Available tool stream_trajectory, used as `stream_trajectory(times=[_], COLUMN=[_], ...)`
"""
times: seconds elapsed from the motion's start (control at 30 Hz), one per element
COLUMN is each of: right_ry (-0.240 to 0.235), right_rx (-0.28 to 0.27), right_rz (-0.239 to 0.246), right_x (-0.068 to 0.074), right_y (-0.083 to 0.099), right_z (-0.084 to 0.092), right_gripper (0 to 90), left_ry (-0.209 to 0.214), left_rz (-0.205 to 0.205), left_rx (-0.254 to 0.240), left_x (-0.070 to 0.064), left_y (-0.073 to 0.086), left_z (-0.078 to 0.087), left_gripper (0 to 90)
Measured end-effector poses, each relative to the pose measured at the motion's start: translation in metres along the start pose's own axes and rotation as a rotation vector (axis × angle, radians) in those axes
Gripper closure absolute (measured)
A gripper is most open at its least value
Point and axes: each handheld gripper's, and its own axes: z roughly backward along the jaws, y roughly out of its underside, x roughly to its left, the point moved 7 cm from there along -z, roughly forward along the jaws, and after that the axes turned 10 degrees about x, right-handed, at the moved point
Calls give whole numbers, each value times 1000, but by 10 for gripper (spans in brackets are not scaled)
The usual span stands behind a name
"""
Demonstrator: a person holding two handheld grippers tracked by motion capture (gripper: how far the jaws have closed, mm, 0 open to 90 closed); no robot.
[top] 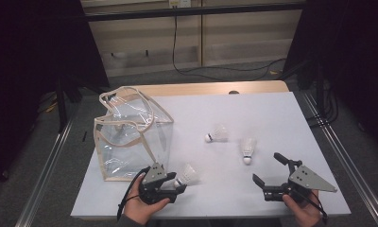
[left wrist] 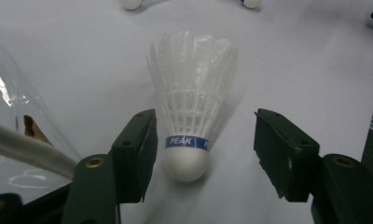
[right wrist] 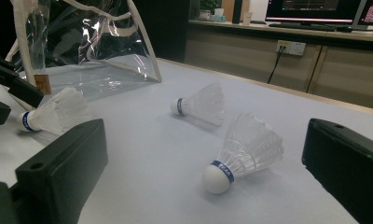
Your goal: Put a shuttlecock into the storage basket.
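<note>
Operator: Status of the left gripper?

Technician: Jaws stand part-open on either side of the nearest shuttlecock. The cork base sits between the pads. One pad is just beside the cork; the other stands apart. No pad presses on it yet. The shuttlecock lies on the white table, feathers pointing away from the gripper, just beside the clear bag.

Operator: Correct procedure for the grip?

Technician: Close on the cork and the blue band only. The feather skirt probably crushes under pressure. Centre the cork between the pads first, so that the nearer pad does not push it sideways and roll it. Keep the jaws low and level with the table during closing.

Operator: And the right gripper?

Technician: Jaws wide, holding nothing. It rests near the front edge of the table. A second shuttlecock lies ahead of it, between its jaws in the right gripper view but farther off. A third shuttlecock lies beyond.

Operator: Destination?

Technician: Likely the bag. Its mouth stands open at the top, so lift clear of the rim before release.
</note>
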Motion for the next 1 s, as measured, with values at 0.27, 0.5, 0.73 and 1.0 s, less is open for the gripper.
stream_trajectory(times=[0.27,0.5,0.73,1.0], right_ry=[0,1,-1,-6], right_rx=[-1,0,-1,1], right_rz=[3,2,-1,9], right_x=[0,-1,-1,0], right_y=[0,0,0,0], right_z=[0,0,0,-1], right_gripper=[0,0,0,0], left_ry=[-3,-13,-11,-6], left_rz=[25,25,31,45], left_rx=[39,68,89,101], left_x=[2,4,4,5], left_y=[3,4,5,6], left_z=[-5,-10,-12,-15], left_gripper=[518,558,585,608])
